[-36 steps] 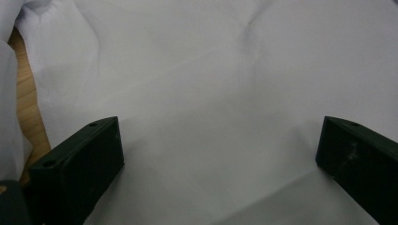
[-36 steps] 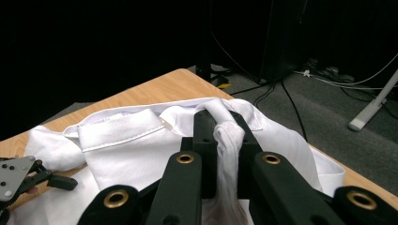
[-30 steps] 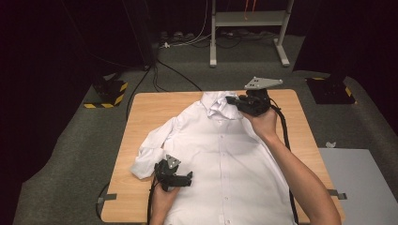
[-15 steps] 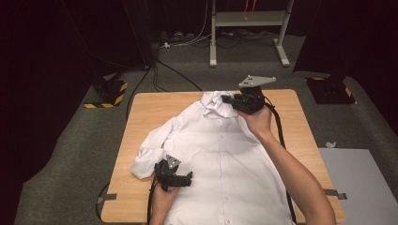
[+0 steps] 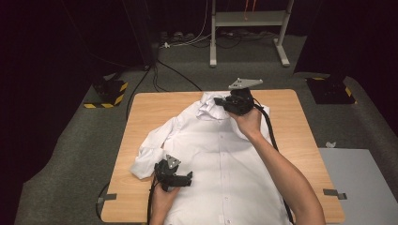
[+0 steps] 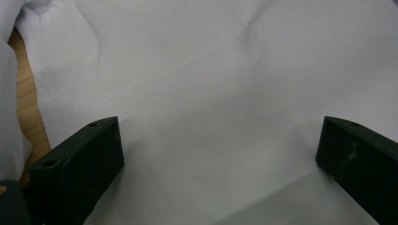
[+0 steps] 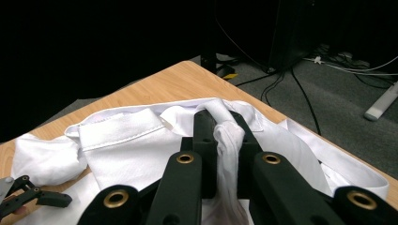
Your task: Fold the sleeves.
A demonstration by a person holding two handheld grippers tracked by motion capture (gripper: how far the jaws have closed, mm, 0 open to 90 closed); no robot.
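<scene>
Dark curtains swallowed most of the room behind the wooden table [image 5: 141,105], and the near hem of the white shirt [image 5: 220,159] ran off the picture's bottom edge. That shirt lay buttoned, front up, one sleeve bunched towards the left edge. At its collar the right gripper [image 7: 228,136] was clamped on a fold of cloth. Near the sleeve, the left gripper [image 6: 220,154] rested on the fabric, jaws wide apart.

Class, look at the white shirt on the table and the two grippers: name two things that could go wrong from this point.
The right gripper pinches a bunch of the shirt at the collar; pulling could crumple it or let the cloth slip out. The left gripper rests open on the shirt, so the shirt may slide across the table.
</scene>
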